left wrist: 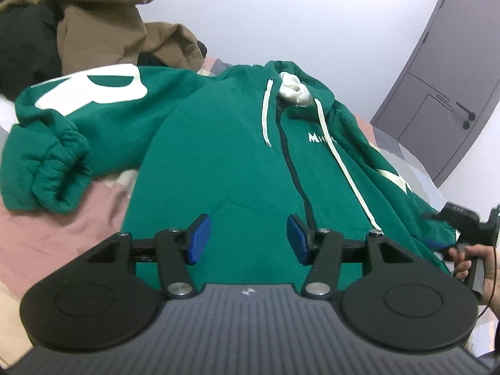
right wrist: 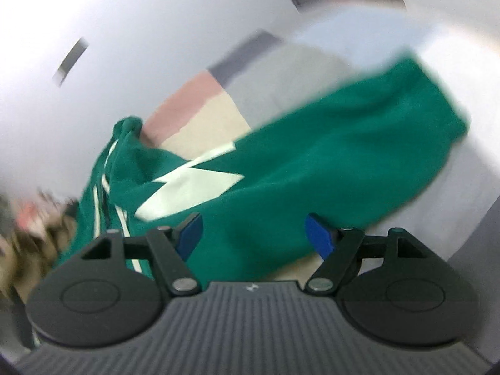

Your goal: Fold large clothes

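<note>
Trouble is to be expected from the loose sleeves of the green zip-up fleece hoodie (left wrist: 218, 143) with white drawstrings, which is spread front-up on the bed: a pinch taken too deep would gather two layers, and the fold would be dragged crooked. The left gripper (left wrist: 248, 239) is held over the hem with its blue pads apart and nothing between them, and the right gripper (right wrist: 253, 236) is likewise spread and empty above the right sleeve (right wrist: 343, 143). The pink, cream and grey patchwork bedcover (left wrist: 56, 234) is rumpled, a heap of brown and black clothes (left wrist: 103, 28) is piled behind, and a grey door (left wrist: 437, 93) is set in the white wall.
</note>
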